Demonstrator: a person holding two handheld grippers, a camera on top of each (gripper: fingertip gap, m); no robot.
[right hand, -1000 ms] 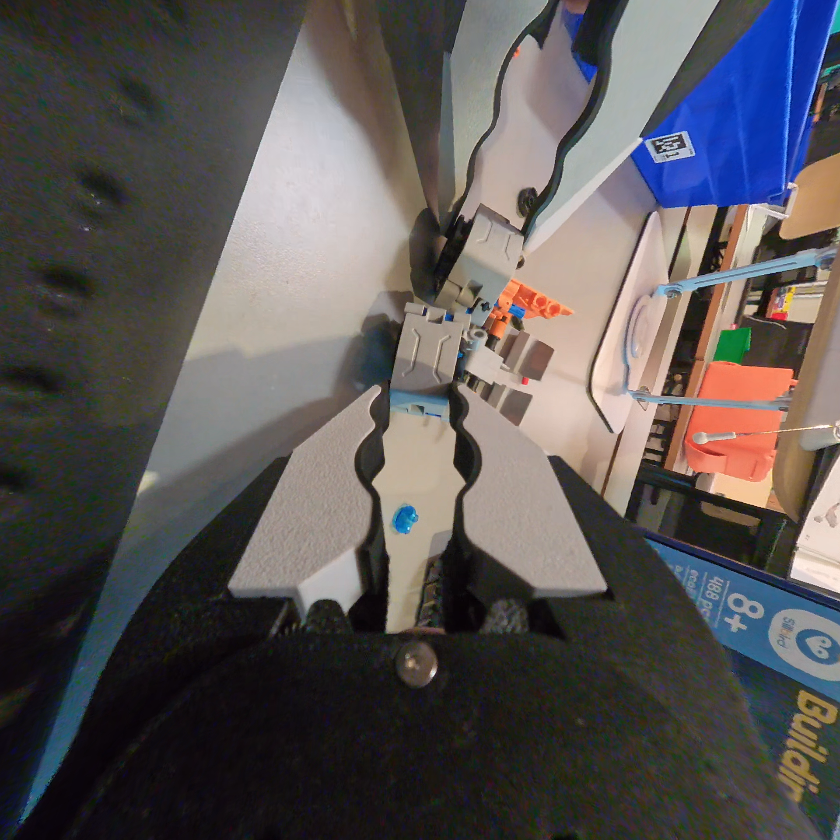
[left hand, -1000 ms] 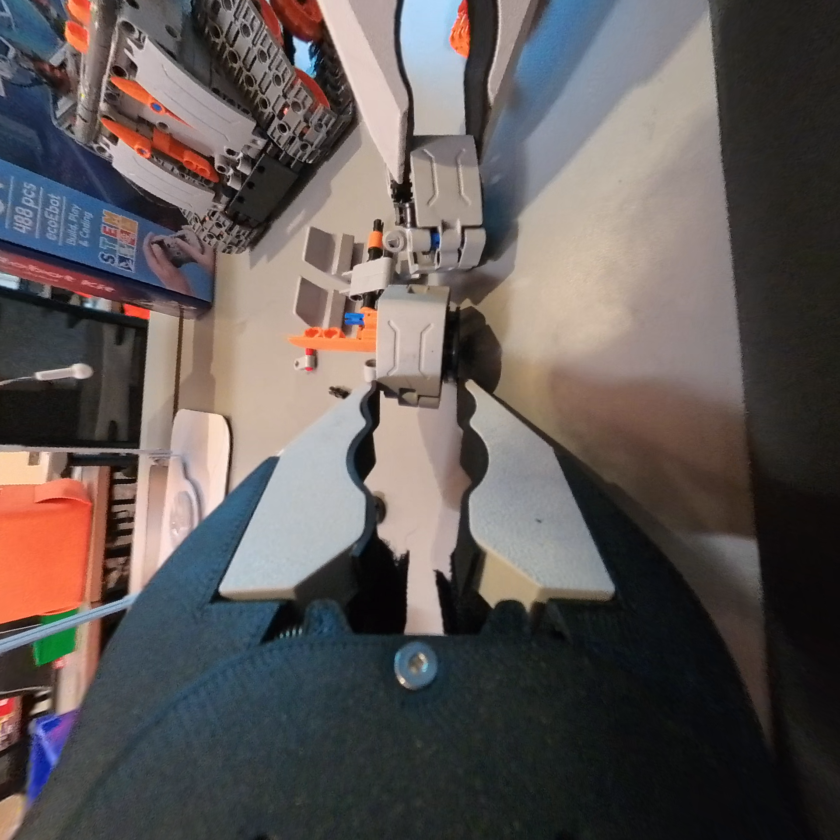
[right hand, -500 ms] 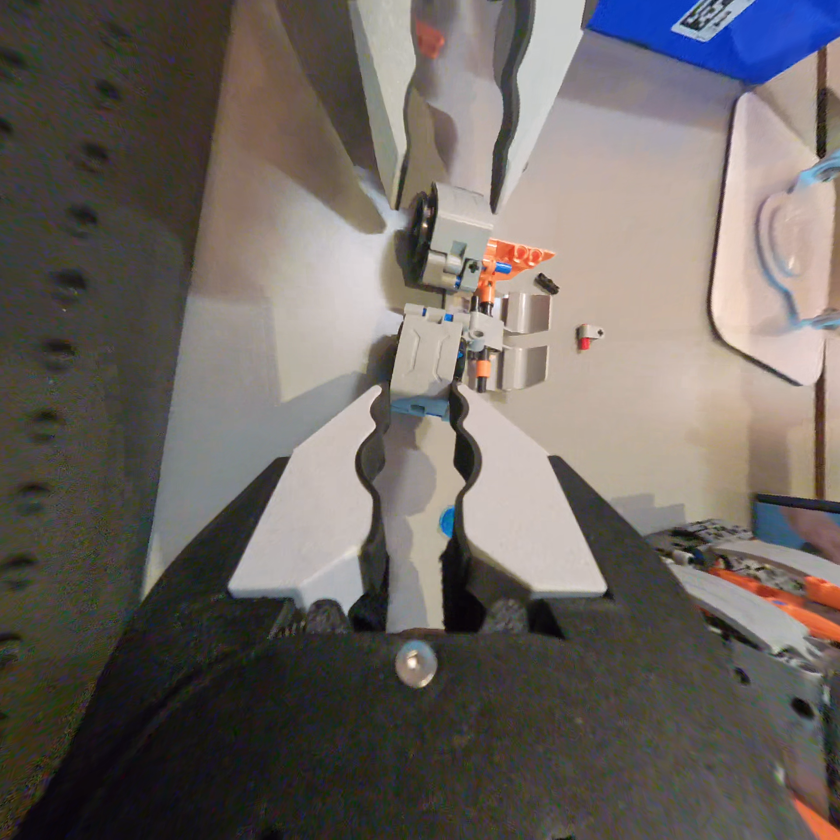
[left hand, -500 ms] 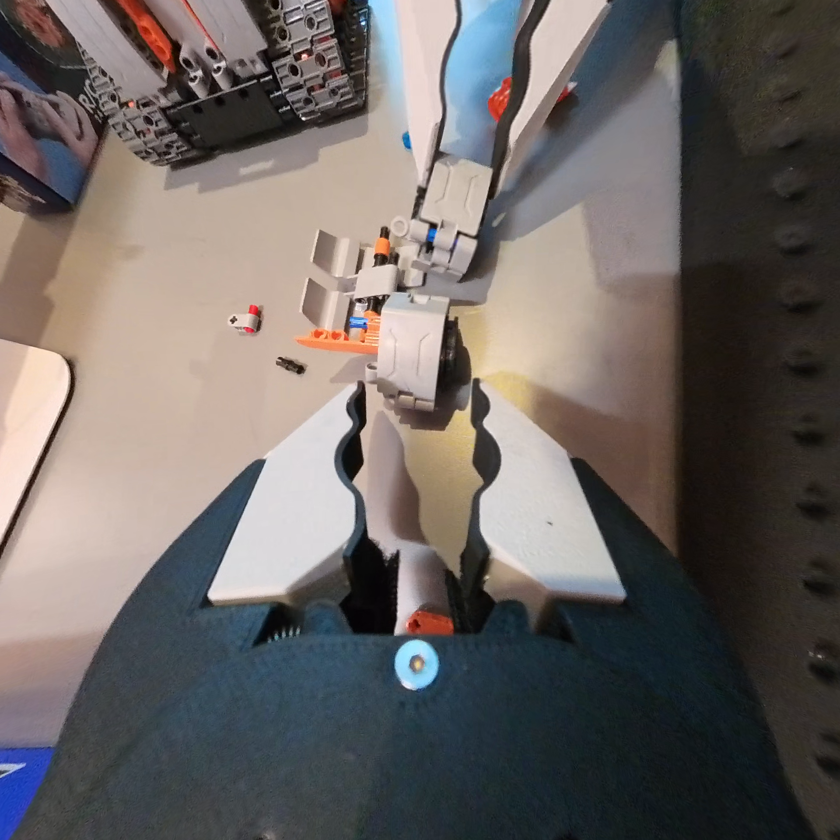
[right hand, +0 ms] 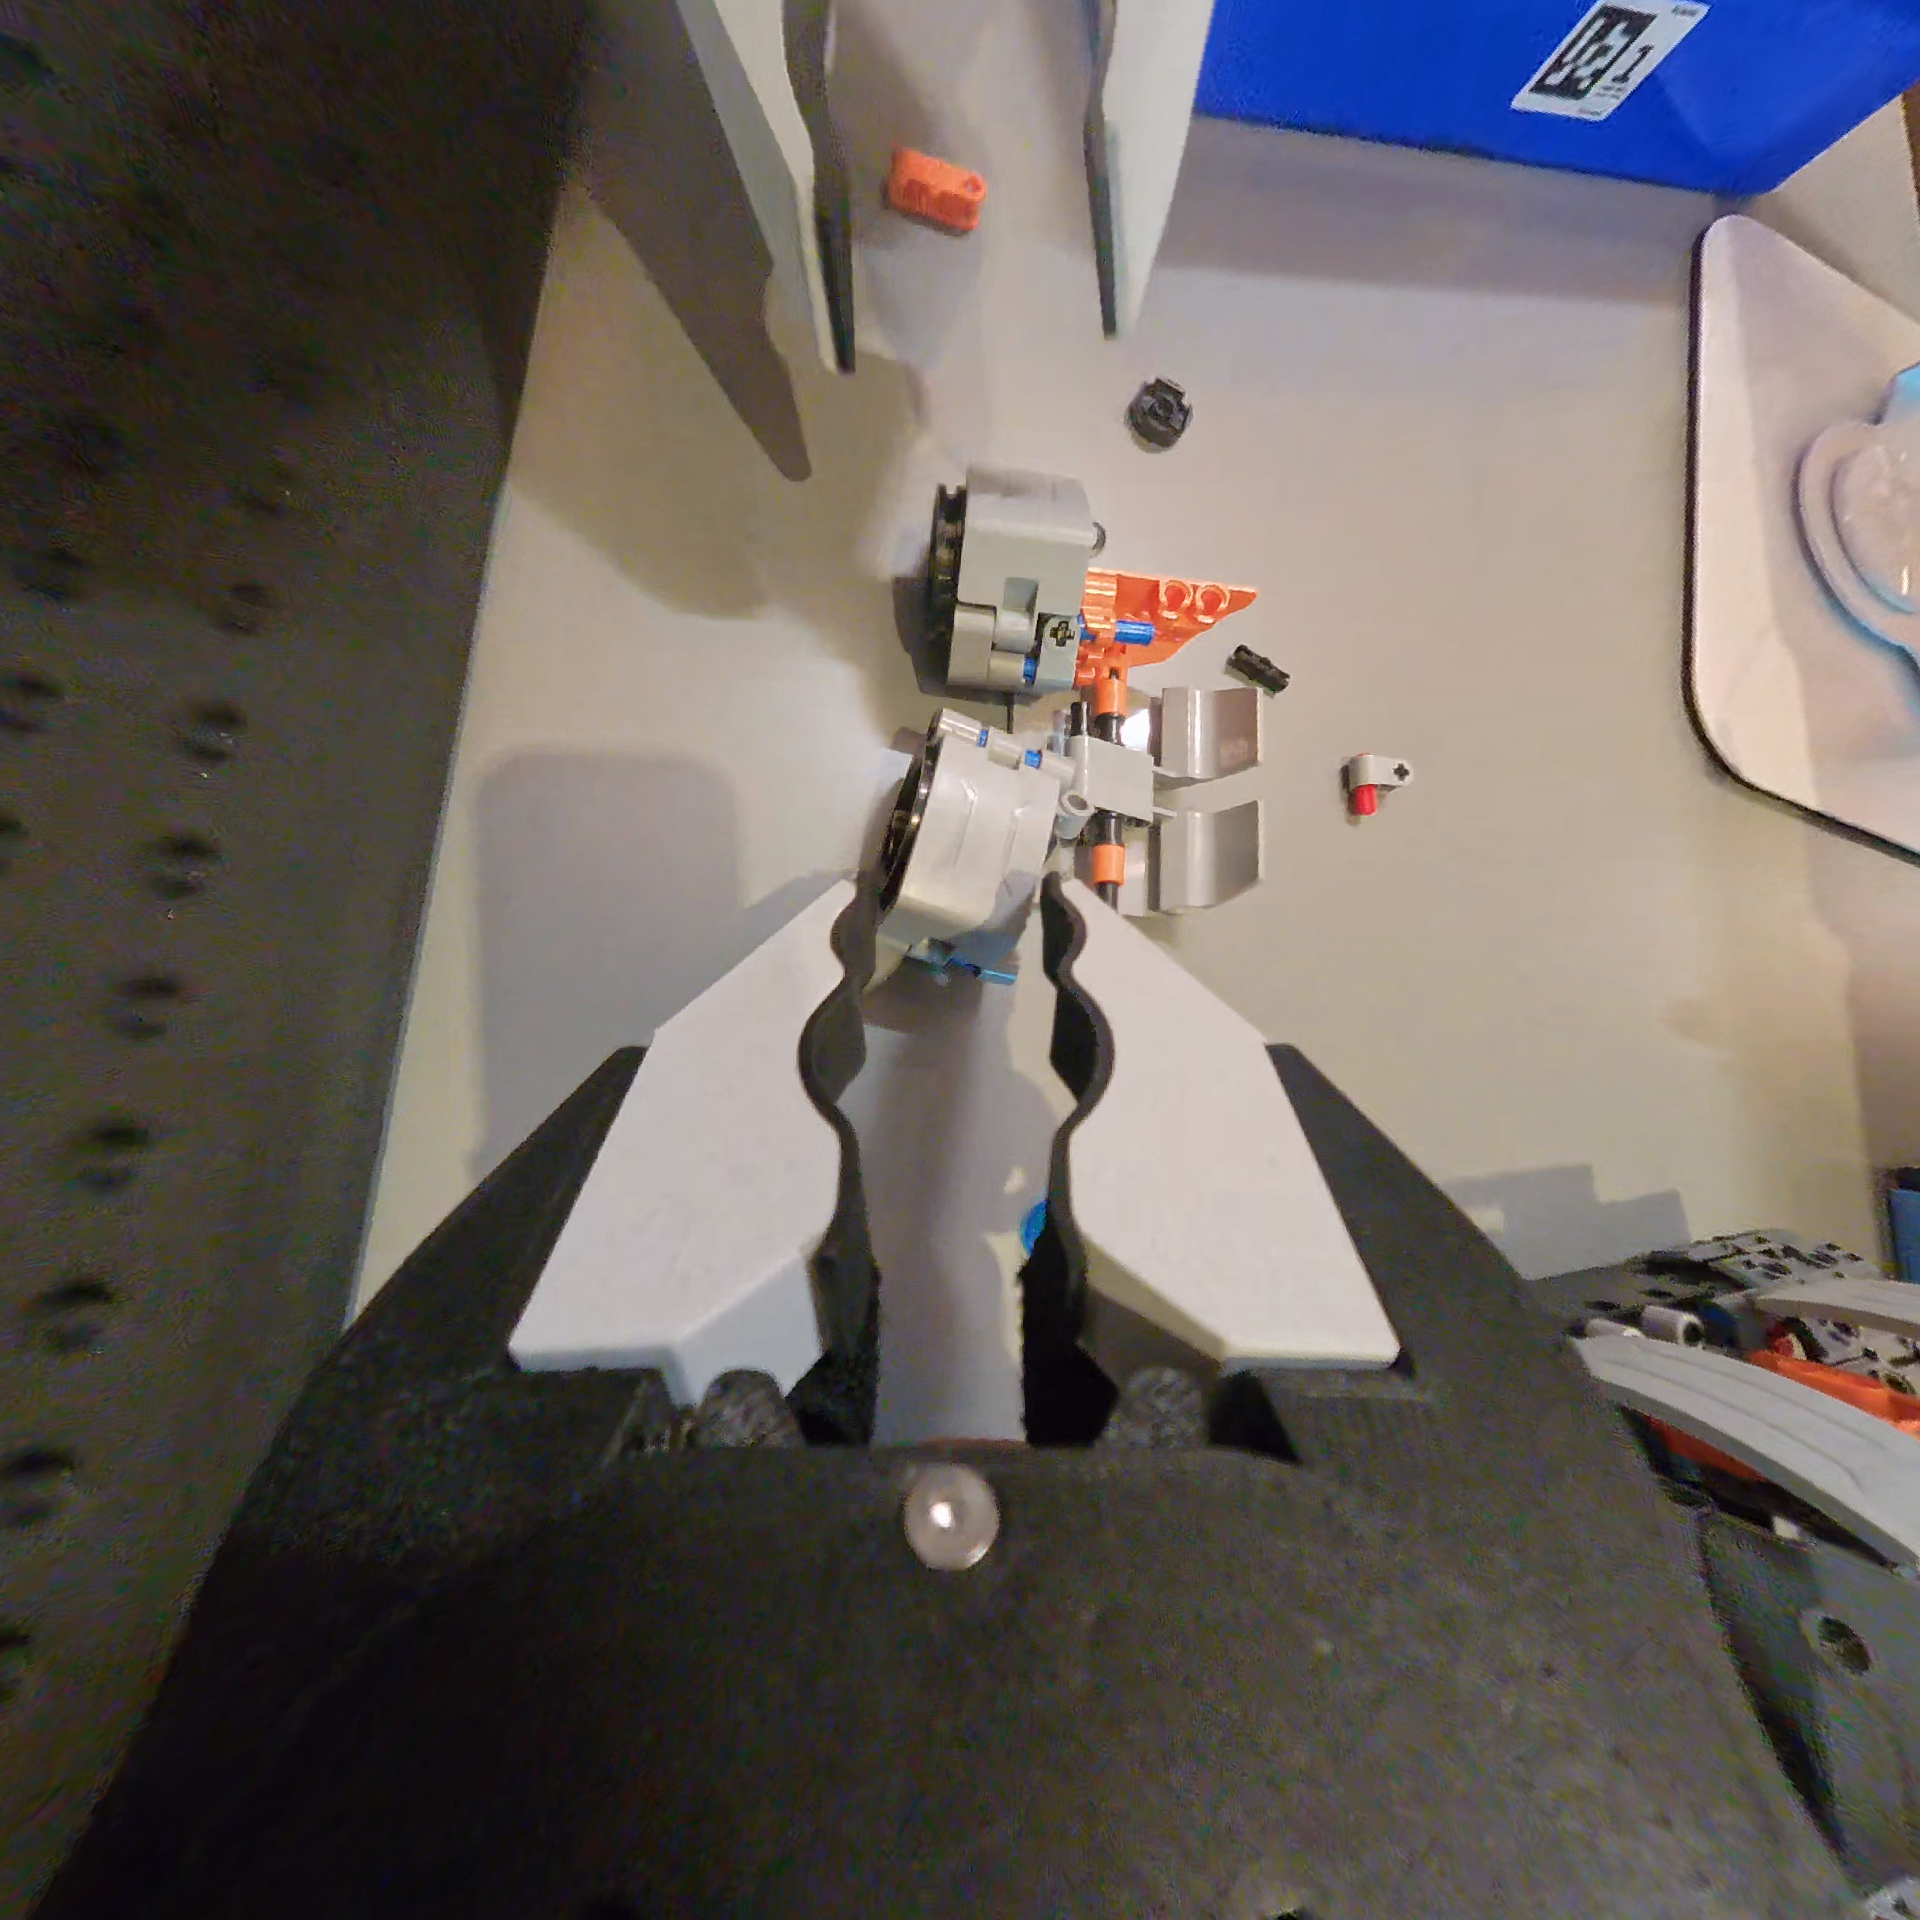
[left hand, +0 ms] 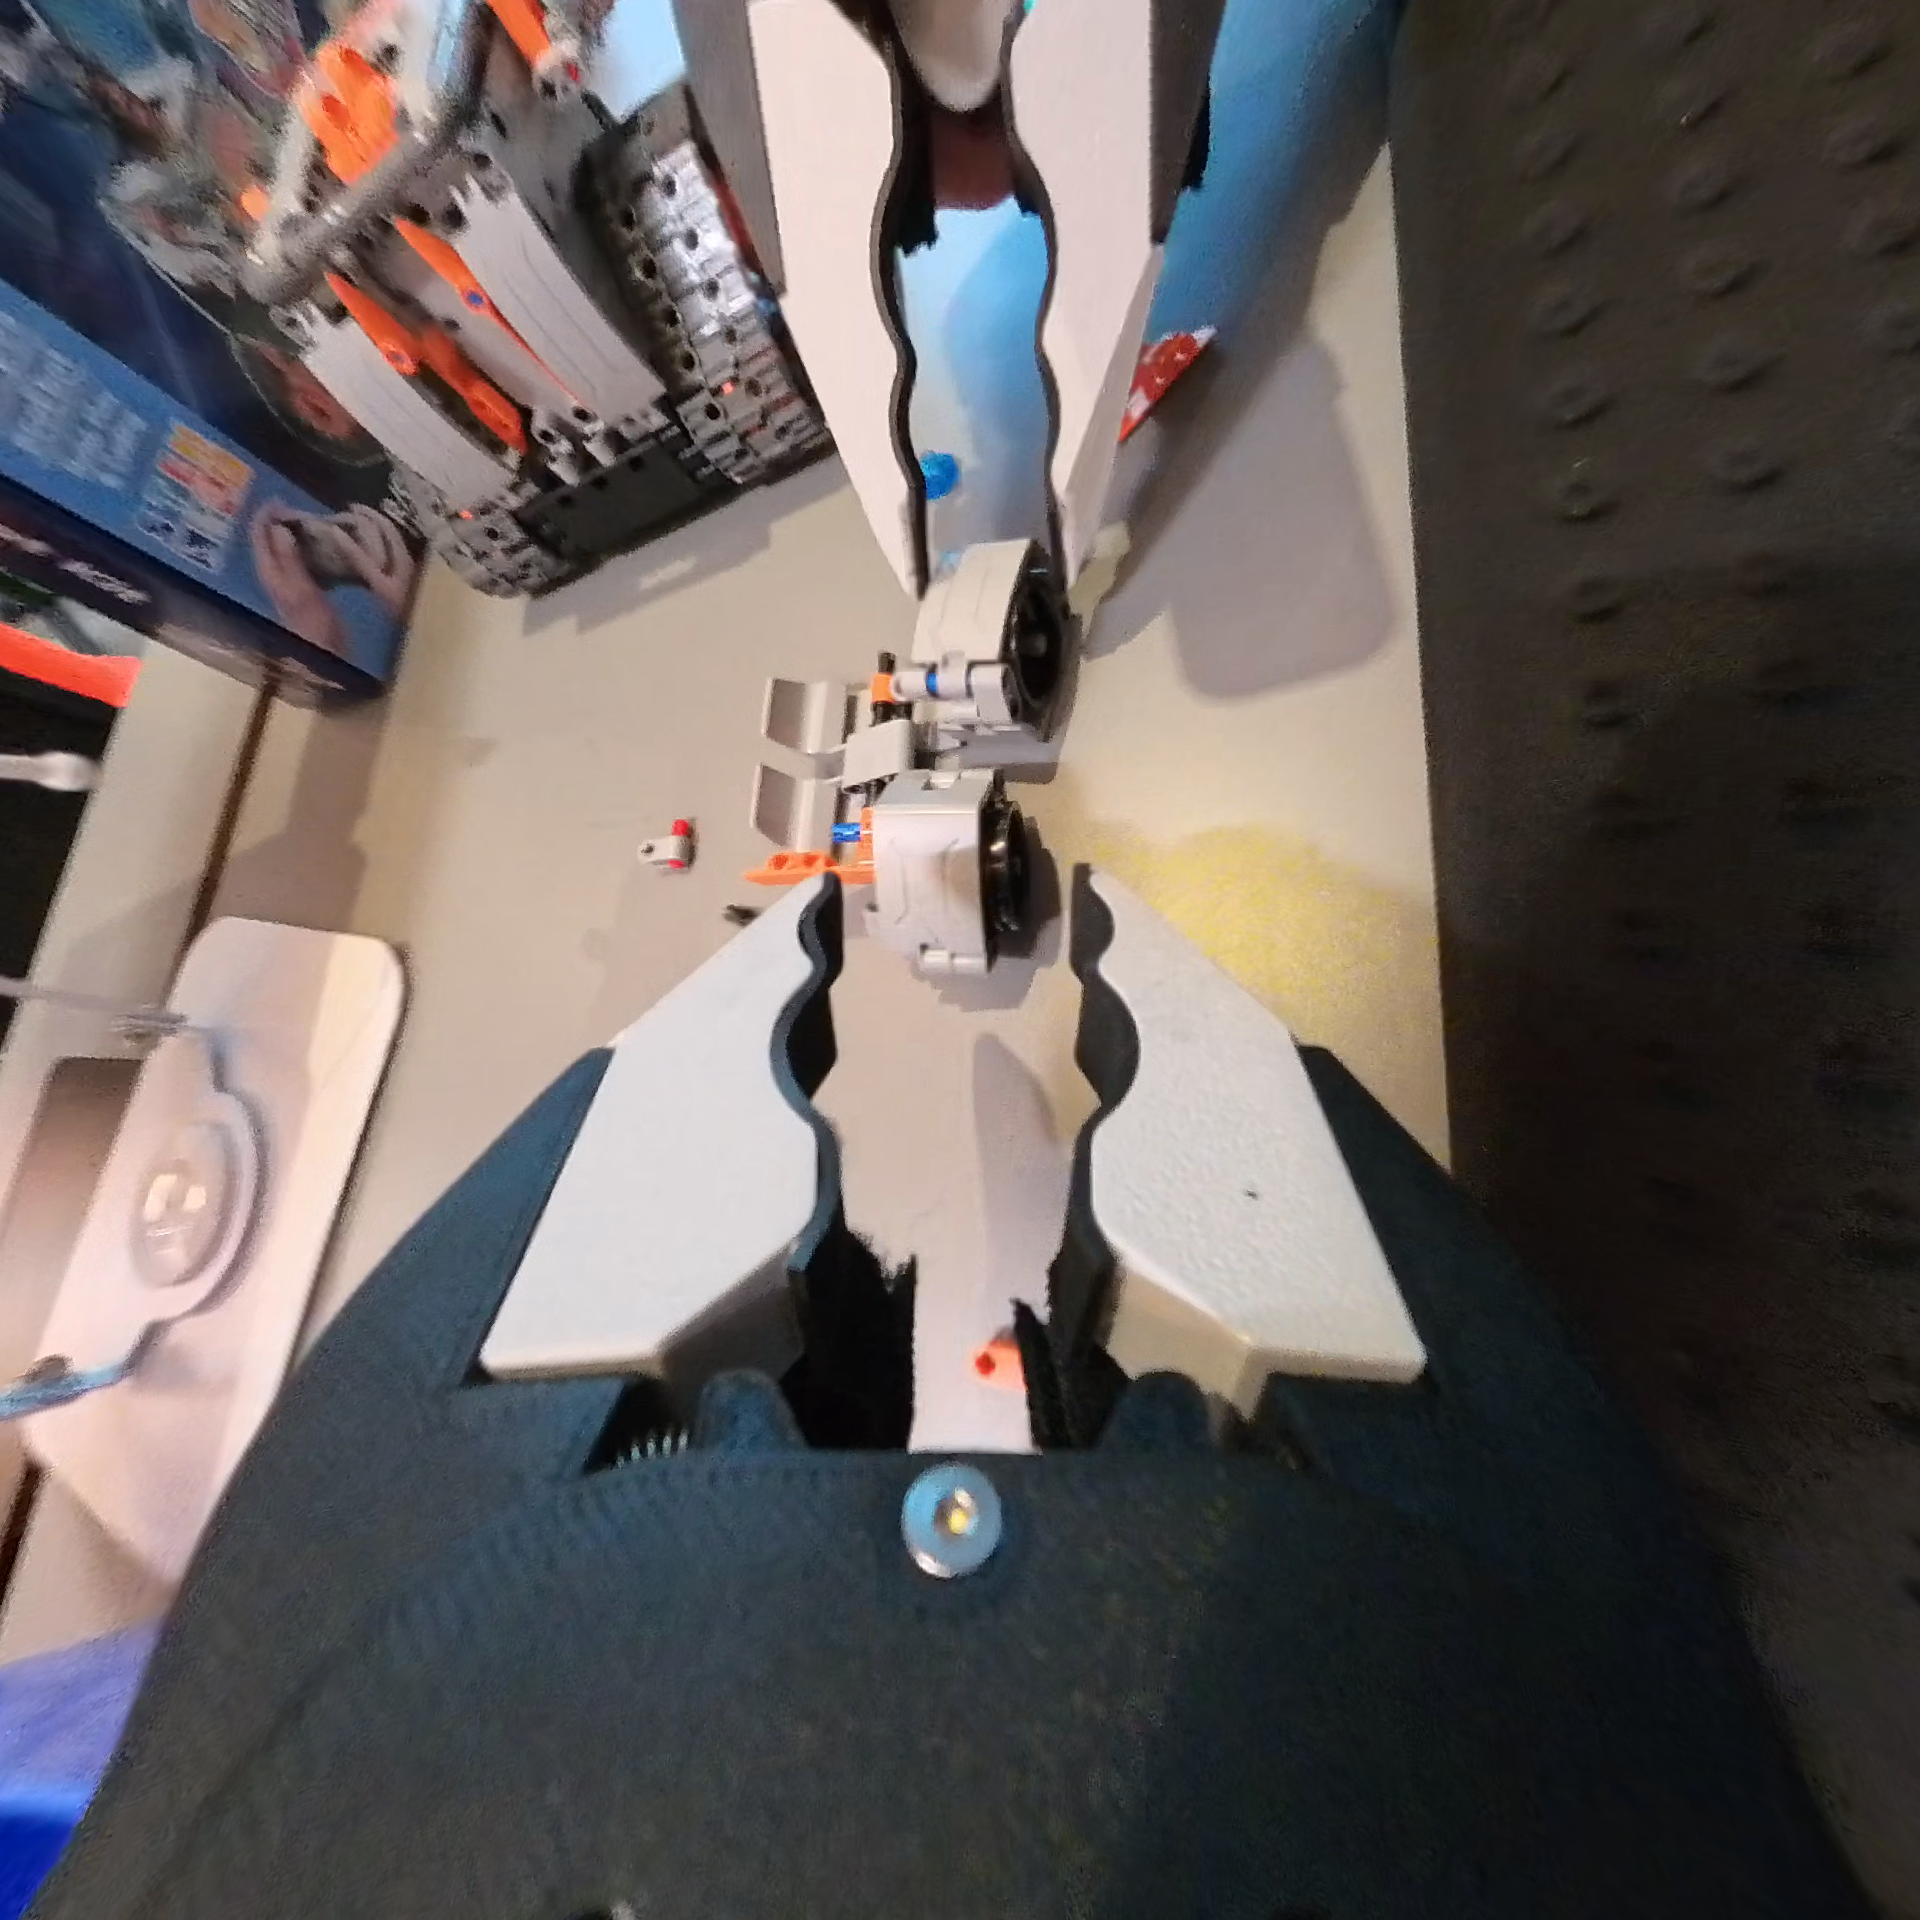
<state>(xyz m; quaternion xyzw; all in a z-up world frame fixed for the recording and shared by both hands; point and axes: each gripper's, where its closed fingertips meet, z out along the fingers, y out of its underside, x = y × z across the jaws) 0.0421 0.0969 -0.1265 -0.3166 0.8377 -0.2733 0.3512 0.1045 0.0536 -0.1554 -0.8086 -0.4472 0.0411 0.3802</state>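
Note:
A small brick assembly lies on the beige table (right hand: pixel 1455 1039): two grey motor blocks side by side, joined by grey curved panels (right hand: pixel 1205 800), an orange wedge (right hand: pixel 1164 613) and blue pins. My right gripper (right hand: pixel 951 899) is closed on the end of the nearer grey block (right hand: pixel 966 842), which is tilted with its black round face showing. My left gripper (left hand: pixel 951 888) is open and empty, its tips just short of the other grey block (left hand: pixel 925 883). In the right wrist view the left gripper (right hand: pixel 961 343) stands clear of that block (right hand: pixel 1023 582).
A black perforated panel (right hand: pixel 208 727) runs along one side. Loose parts lie around: an orange piece (right hand: pixel 935 187), a black round piece (right hand: pixel 1158 410), a grey-red connector (right hand: pixel 1371 779). A white tray (right hand: pixel 1766 520), a blue box (right hand: pixel 1455 83) and a large grey-orange model (left hand: pixel 540 312) border the table. Left tips to right tips: about 9 cm.
My left gripper let go of its grey block, opened and drew back. The right gripper stays on its block, which has rolled to show its black round face.

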